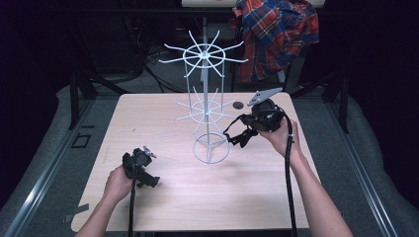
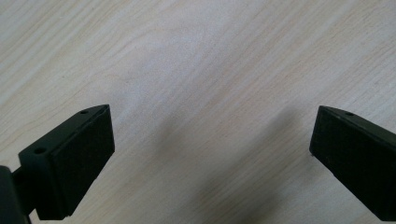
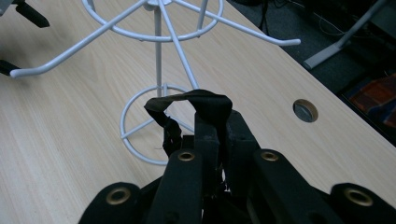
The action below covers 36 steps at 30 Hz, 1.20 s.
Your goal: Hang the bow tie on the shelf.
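Observation:
A white wire display rack [image 1: 207, 106] with two tiers of radiating hooks stands on the wooden table [image 1: 168, 197] at mid-back. My right gripper [image 1: 243, 129] hovers just right of the rack's lower tier, shut on a black strap [image 1: 235, 132] that loops out toward the rack. In the right gripper view the strap [image 3: 196, 103] curls over the closed jaws, with the rack's base ring [image 3: 140, 126] beyond. My left gripper [image 1: 148, 178] rests low over the table at front left. Its pads [image 2: 84, 154] stand wide apart over bare wood.
A round cable hole [image 1: 239, 104] sits in the table behind the rack, also seen from the right gripper as a hole [image 3: 305, 110]. A plaid shirt [image 1: 276, 34] hangs on a stand behind the table. Dark floor and stand legs surround the table.

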Motion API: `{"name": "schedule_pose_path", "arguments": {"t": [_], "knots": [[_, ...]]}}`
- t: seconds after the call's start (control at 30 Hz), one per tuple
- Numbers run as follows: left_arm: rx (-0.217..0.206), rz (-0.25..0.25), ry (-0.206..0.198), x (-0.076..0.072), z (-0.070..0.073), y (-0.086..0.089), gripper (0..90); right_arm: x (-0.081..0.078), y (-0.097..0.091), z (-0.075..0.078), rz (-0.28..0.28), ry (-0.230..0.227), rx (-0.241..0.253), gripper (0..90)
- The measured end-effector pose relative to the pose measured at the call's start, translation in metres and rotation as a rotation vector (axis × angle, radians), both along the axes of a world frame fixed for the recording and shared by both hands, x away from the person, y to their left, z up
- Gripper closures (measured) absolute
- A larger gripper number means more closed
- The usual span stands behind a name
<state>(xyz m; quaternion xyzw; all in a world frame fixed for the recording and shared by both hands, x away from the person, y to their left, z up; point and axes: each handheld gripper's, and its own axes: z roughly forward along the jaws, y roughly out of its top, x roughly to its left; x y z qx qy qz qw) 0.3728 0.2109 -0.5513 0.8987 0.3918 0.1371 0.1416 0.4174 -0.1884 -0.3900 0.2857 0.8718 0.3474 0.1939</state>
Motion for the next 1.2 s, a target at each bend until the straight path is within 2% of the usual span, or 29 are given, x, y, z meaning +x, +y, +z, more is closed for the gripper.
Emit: {"name": "schedule_pose_path", "arguments": {"t": [0.17, 0.47, 0.63, 0.77, 1.2], "knots": [[0.000, 0.000, -0.005, 0.000, 0.000, 0.000, 0.0, 0.008, 0.003, -0.002, 0.011, 0.002, -0.007, 86.1], [-0.001, -0.005, -0.004, 0.000, 0.000, 0.000, 0.1, 0.019, 0.003, -0.012, 0.032, 0.041, 0.034, 86.3], [-0.003, -0.003, -0.002, -0.001, 0.000, -0.001, 0.1, 0.019, 0.004, -0.017, 0.038, 0.052, 0.040, 85.8], [0.000, -0.002, -0.006, -0.001, 0.000, -0.001, 0.1, 0.019, 0.007, -0.022, 0.040, 0.061, 0.027, 85.5], [-0.004, -0.005, -0.007, -0.001, 0.001, -0.001, 0.0, 0.013, 0.009, -0.025, 0.046, 0.067, 0.065, 77.5]]}}
